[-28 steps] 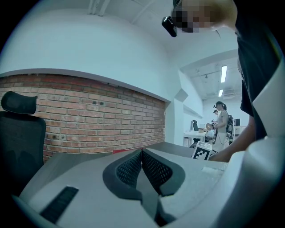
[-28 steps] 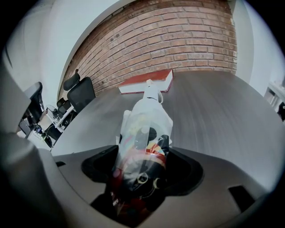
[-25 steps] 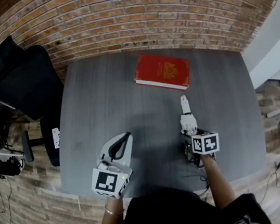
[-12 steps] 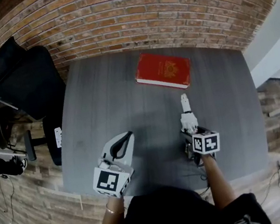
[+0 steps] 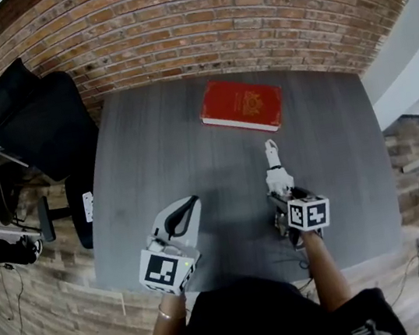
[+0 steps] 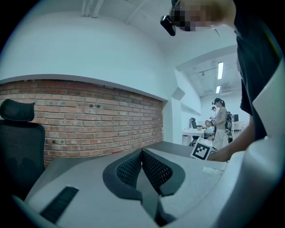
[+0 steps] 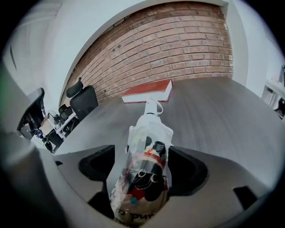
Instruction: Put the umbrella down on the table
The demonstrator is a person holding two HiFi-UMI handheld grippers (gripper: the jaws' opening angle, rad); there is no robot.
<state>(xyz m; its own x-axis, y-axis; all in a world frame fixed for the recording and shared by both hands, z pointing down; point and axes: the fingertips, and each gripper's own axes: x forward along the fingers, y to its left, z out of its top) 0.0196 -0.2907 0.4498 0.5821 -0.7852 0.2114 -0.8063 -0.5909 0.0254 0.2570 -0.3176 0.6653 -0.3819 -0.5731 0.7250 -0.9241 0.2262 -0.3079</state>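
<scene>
R gripper (image 7: 140, 152): jaws stand wide apart w/ the folded umbrella (image 7: 147, 144) between them. The L pad is clear of the fabric. The R pad is just beside it, and I can't tell if it touches. Gripper tilts steeply down toward the counter (image 5: 152, 156), marker cube on top. The R forearm (image 5: 326, 270) runs straight back to the person's body at the near edge.

Umbrella lies lengthwise on the counter, right of centre. It's wrapped in clear plastic over a cartoon print in red, black and white. Its white tip end w/ a small loop points away from the person toward a red book (image 5: 242, 106). Tip is near the book but apart from it. Fat end sits low between the R jaws.

L gripper (image 5: 188, 207): jaws closed together, nothing between the pads. It's held approx level over the near-left part of the counter, pointing away from the person and slightly inward. L wrist comes up from below it. It's well apart from the umbrella.

Book lies flat near the counter's far edge, by the brick wall (image 5: 210, 21). Black office chair (image 5: 36, 119) stands off the counter's left side.
</scene>
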